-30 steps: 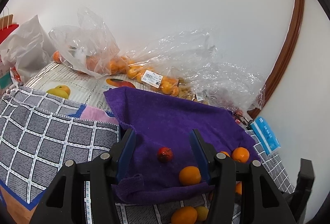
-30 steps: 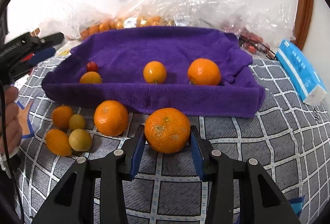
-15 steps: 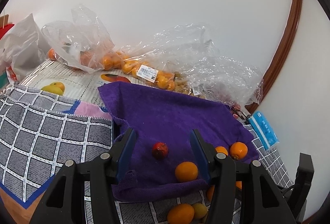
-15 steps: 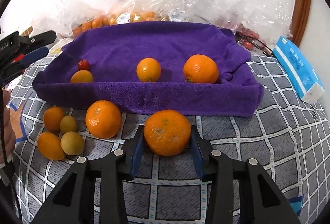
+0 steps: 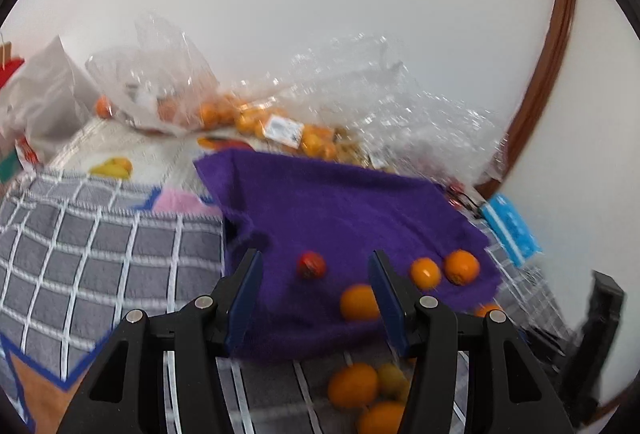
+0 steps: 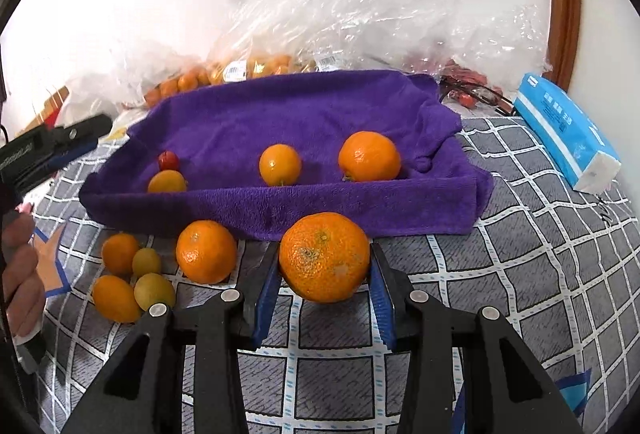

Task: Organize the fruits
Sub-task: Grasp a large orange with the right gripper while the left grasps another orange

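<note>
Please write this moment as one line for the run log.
right gripper: jaws shut on large orange | left gripper: jaws open, nothing held | purple towel: four fruits on it

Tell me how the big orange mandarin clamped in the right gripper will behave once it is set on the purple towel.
The big orange mandarin is round, so it will probably roll if let go on a slope. The purple towel looks plush with a raised front fold, which should likely stop it. Its pitted peel probably gives the right gripper decent friction.
</note>
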A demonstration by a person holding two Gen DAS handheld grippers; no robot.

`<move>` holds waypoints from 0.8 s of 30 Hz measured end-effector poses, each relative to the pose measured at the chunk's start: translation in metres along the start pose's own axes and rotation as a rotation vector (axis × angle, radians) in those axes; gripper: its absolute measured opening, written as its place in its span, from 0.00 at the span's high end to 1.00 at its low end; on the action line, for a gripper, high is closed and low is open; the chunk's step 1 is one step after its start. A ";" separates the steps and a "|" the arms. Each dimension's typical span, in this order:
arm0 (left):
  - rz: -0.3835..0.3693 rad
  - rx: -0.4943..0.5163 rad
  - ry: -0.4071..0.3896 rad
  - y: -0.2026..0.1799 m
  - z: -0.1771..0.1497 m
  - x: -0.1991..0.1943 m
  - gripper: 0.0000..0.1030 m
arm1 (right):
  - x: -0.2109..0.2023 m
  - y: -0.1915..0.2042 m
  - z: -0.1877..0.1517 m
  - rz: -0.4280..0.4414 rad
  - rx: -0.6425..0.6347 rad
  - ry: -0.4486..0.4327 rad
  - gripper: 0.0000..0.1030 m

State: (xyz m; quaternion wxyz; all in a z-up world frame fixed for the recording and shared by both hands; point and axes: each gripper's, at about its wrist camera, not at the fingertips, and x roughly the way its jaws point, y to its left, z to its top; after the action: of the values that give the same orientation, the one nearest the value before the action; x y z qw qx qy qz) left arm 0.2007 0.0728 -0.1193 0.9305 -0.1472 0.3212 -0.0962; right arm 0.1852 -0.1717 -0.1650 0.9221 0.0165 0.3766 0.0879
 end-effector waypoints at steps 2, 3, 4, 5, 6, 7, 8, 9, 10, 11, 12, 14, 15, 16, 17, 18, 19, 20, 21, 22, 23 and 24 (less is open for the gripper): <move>0.028 0.034 0.017 -0.004 -0.010 -0.009 0.49 | -0.003 -0.001 -0.001 -0.010 0.002 -0.011 0.60; 0.031 0.048 0.029 -0.006 -0.017 -0.013 0.49 | -0.005 -0.002 -0.001 -0.014 0.003 -0.018 0.60; 0.022 0.048 0.050 -0.007 -0.023 -0.014 0.49 | -0.007 -0.003 -0.002 -0.017 0.007 -0.026 0.60; 0.007 0.042 0.076 -0.009 -0.028 -0.013 0.49 | -0.009 -0.006 -0.002 -0.018 0.014 -0.032 0.60; -0.006 0.036 0.105 -0.011 -0.032 -0.011 0.49 | -0.010 -0.007 -0.002 -0.019 0.021 -0.035 0.60; -0.011 0.036 0.133 -0.013 -0.037 -0.008 0.49 | -0.010 -0.008 -0.003 -0.018 0.026 -0.035 0.60; -0.005 0.042 0.155 -0.016 -0.042 -0.003 0.49 | -0.010 -0.010 -0.003 -0.018 0.032 -0.033 0.60; 0.004 0.052 0.169 -0.019 -0.046 0.000 0.49 | -0.010 -0.011 -0.003 -0.019 0.035 -0.032 0.60; 0.025 0.062 0.182 -0.020 -0.050 0.003 0.49 | -0.010 -0.011 -0.003 -0.022 0.037 -0.032 0.60; 0.042 0.057 0.185 -0.020 -0.053 0.005 0.50 | -0.011 -0.011 -0.003 -0.023 0.037 -0.036 0.60; 0.044 0.041 0.186 -0.019 -0.055 0.005 0.54 | -0.012 -0.011 -0.003 -0.022 0.036 -0.041 0.60; 0.009 -0.007 0.209 -0.015 -0.057 0.009 0.57 | -0.015 -0.009 -0.003 -0.019 0.030 -0.053 0.60; 0.002 -0.018 0.222 -0.014 -0.057 0.012 0.60 | -0.015 -0.009 -0.003 -0.018 0.027 -0.056 0.60; -0.002 -0.027 0.233 -0.012 -0.057 0.015 0.61 | -0.015 -0.008 -0.003 -0.017 0.025 -0.057 0.60; -0.017 -0.034 0.235 -0.011 -0.056 0.016 0.63 | -0.015 -0.008 -0.003 -0.016 0.023 -0.057 0.60; -0.041 -0.042 0.243 -0.011 -0.056 0.018 0.67 | -0.015 -0.008 -0.003 -0.015 0.023 -0.054 0.60; -0.060 -0.047 0.250 -0.011 -0.056 0.020 0.70 | -0.015 -0.008 -0.003 -0.016 0.023 -0.052 0.60; -0.064 -0.054 0.250 -0.011 -0.056 0.021 0.71 | -0.015 -0.008 -0.003 -0.016 0.024 -0.050 0.60; -0.061 -0.063 0.243 -0.010 -0.056 0.020 0.71 | -0.014 -0.008 -0.003 -0.015 0.025 -0.049 0.60; -0.055 -0.070 0.239 -0.008 -0.055 0.018 0.71 | -0.014 -0.008 -0.003 -0.013 0.027 -0.046 0.60; -0.053 -0.071 0.235 -0.007 -0.055 0.016 0.71 | -0.013 -0.008 -0.003 -0.011 0.030 -0.043 0.60; -0.048 -0.074 0.230 -0.004 -0.055 0.012 0.71 | -0.012 -0.009 -0.003 -0.009 0.033 -0.040 0.60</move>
State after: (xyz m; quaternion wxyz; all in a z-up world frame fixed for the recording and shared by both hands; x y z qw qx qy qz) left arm 0.1753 0.0539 -0.1656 0.8789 -0.1771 0.4255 -0.1227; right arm 0.1759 -0.1829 -0.1593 0.9294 0.0318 0.3595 0.0773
